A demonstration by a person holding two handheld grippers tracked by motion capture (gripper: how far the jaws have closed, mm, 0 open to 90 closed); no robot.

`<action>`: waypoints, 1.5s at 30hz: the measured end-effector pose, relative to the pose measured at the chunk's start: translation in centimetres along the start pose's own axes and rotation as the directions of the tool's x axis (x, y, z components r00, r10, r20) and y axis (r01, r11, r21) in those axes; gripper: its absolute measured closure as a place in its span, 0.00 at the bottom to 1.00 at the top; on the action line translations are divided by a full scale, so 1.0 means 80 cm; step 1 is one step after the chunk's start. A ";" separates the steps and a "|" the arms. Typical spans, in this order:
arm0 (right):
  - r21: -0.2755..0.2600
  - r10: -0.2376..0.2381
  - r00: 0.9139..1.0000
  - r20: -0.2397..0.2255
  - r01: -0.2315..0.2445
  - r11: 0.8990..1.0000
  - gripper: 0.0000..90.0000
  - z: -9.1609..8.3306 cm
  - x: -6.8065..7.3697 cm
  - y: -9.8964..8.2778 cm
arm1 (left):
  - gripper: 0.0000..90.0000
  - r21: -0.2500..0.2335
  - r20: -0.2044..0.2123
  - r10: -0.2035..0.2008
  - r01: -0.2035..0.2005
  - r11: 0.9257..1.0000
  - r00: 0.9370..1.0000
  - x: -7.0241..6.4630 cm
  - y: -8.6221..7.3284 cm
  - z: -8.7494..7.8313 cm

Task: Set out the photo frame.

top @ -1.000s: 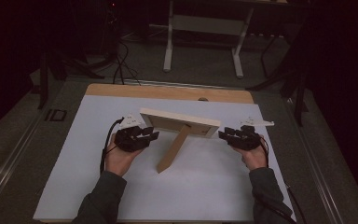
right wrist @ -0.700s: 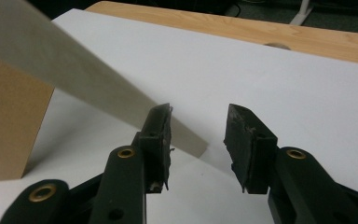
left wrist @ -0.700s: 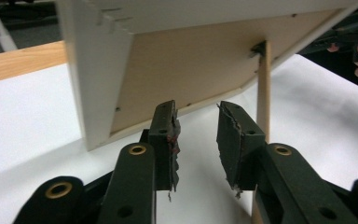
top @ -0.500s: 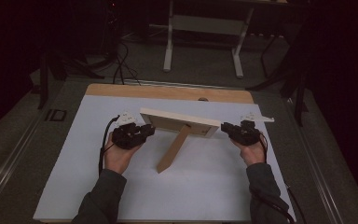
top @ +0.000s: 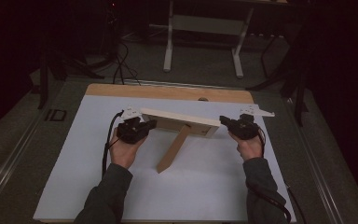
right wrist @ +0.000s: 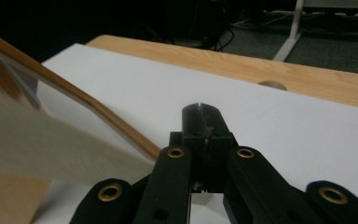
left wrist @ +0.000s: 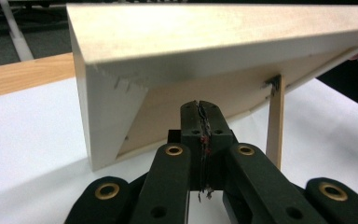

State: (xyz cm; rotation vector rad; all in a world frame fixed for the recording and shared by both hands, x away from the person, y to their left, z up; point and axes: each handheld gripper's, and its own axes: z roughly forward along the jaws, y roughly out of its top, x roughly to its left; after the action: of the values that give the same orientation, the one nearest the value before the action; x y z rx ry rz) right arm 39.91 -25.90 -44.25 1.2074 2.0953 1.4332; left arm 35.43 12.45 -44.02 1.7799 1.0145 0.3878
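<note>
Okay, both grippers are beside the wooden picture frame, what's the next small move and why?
Probably open both again. The left gripper and right gripper have just closed on nothing, jaws shut, beside the ends of the picture frame, which stands free on its prop leg. Open jaws could then take its ends.

dim room, dark vignetted edges, white table sheet softly lit, near frame edge blurred

Right gripper jaws pressed together beside the wooden frame

A wooden worktop is covered by a white sheet; a wooden frame is propped near its far edge.
</note>
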 end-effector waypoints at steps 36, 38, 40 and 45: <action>-0.005 -0.076 0.992 -0.096 0.076 0.997 1.00 0.000 0.025 0.018 | 1.00 -0.001 0.025 0.016 -0.016 1.000 1.000 -0.024 0.020 0.022; -0.006 -0.081 0.992 -0.100 0.081 0.997 1.00 -0.001 0.026 0.019 | 1.00 0.001 0.030 0.021 -0.021 1.000 0.999 -0.027 0.021 0.024; -0.008 -0.087 0.991 -0.105 0.087 0.996 1.00 -0.001 0.028 0.019 | 1.00 0.003 0.035 0.027 -0.027 1.000 0.999 -0.030 0.022 0.026; -0.009 -0.090 0.989 -0.115 0.090 0.996 1.00 -0.002 0.030 0.019 | 1.00 0.018 0.046 0.054 -0.055 0.998 0.997 -0.041 0.026 0.035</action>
State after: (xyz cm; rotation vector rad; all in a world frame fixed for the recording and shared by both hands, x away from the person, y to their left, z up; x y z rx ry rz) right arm 39.10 -23.85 -42.41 1.0374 2.1921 1.4974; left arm 36.29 7.93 -42.83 1.8291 0.9419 0.3703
